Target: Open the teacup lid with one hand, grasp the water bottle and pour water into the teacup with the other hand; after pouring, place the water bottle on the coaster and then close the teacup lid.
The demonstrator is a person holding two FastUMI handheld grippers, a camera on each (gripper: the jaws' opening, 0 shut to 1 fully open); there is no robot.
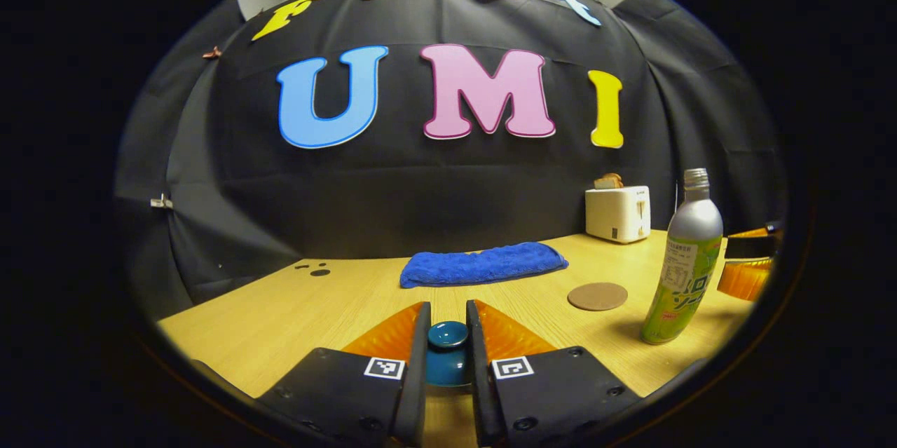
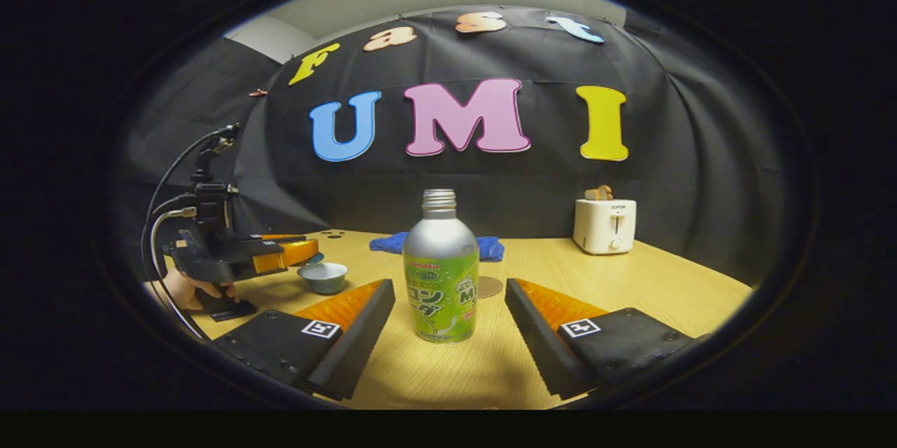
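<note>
We see our left gripper (image 1: 448,336) clamped on the knob of the teacup lid (image 1: 448,353), lifted beside the teacup (image 2: 322,277). Our right gripper (image 2: 445,308) stands spread wide on either side of the water bottle (image 2: 441,273), not touching it. The bottle stands upright on the table (image 2: 631,280), with the coaster (image 1: 597,296) lying near it.

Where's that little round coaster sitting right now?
In the left gripper view the coaster lies flat on the table, right of centre, between the blue towel and the water bottle, with the toaster behind it.
</note>
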